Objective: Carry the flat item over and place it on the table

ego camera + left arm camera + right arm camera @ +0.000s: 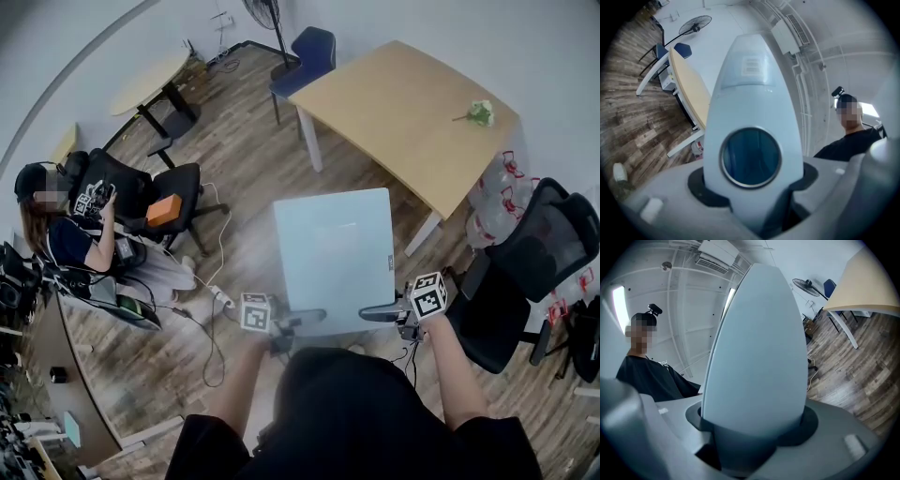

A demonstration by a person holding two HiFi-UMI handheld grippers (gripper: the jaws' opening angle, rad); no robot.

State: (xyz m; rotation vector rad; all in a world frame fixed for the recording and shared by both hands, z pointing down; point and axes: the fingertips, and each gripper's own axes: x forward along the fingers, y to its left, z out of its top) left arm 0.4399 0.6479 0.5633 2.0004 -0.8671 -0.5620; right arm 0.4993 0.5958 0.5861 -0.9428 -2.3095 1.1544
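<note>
Nearest the head camera: the carrier's black top, bare forearms reaching forward from it.

- Left gripper (305,319): jaws closed on the near edge of the flat item (333,253), towards its left end. In the left gripper view the pale blue-grey slab (750,84) rises straight out from between the jaws and fills the middle of the picture. A round dark-blue disc (750,157) with a bright rim shows low on its face; cannot tell whether it belongs to the item. A small printed label (751,65) sits higher up.
- Right gripper (377,312): jaws closed on the same near edge, at its right end. The right gripper view shows the plain face of the slab (759,348) seated between the jaws.
- Item position: held level between the two grippers, in the air above the wood floor (253,178), touching nothing else. Not on the table.
- Wooden table (394,103): ahead of the grippers and a little to their right, apart from the item's far edge. A small green-and-white sprig (481,113) lies near its far right end.
- Blue chair (309,52): beyond the table's left end.
- Black office chair (544,244): just right of the right gripper; clear water bottles (497,202) beside it.
- Seated person (75,234): well left of the left gripper, next to another black chair carrying an orange object (164,210).
- White power strip (222,298): on the floor just left of the left gripper.
</note>
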